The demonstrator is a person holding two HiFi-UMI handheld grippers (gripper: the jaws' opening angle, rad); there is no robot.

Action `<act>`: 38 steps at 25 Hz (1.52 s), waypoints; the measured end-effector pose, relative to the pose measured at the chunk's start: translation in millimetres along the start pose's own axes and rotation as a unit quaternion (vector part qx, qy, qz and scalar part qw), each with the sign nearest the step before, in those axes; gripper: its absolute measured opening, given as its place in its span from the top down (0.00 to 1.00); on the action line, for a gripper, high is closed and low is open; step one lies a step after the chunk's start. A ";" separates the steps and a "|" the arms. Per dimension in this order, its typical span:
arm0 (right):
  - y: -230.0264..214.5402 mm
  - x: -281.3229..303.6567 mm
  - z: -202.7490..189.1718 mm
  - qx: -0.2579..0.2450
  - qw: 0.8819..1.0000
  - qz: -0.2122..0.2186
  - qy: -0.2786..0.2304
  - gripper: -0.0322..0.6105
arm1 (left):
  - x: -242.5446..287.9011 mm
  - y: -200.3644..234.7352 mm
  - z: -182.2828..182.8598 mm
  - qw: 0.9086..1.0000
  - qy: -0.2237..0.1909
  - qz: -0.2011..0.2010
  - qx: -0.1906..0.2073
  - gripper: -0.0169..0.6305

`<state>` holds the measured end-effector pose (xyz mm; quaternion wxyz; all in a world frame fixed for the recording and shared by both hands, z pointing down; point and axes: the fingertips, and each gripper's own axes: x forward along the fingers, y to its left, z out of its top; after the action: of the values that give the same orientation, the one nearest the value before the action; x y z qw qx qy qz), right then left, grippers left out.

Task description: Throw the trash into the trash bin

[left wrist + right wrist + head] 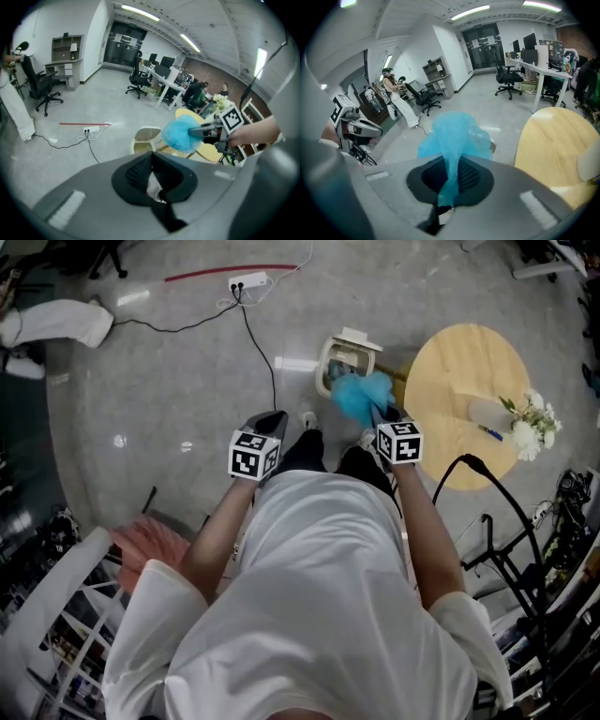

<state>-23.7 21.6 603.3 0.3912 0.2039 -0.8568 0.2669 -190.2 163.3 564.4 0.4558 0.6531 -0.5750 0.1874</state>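
Observation:
A crumpled blue plastic bag [359, 395] hangs from my right gripper [382, 414], which is shut on a pinched strip of it [451, 180]. The bag is held just above the white trash bin [343, 360], a swing-lid bin standing on the floor ahead of the person's feet. In the right gripper view the bag [454, 136] hides nearly all of the bin. My left gripper [273, 418] is off to the left of the bin, its jaws together with nothing held. From the left gripper view [151, 157] I see the bin [146, 138] and the blue bag [181, 133] beside it.
A round wooden table [450, 362] with white flowers [530, 425] stands right of the bin. A power strip [247, 281] and its black cable [265, 352] lie on the floor beyond. Black stands and cables [511, 540] crowd the right, a white rack [66, 615] the lower left.

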 end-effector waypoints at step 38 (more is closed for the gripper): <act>-50.5 143.2 -51.6 0.106 0.992 0.012 0.064 0.94 | 73.7 63.3 25.8 0.998 -0.013 0.064 -0.005 0.97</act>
<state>-54.0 -5.8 758.4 0.4183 0.2161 -0.7992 0.3736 -235.9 104.4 631.9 0.4385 0.6150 -0.6227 0.2044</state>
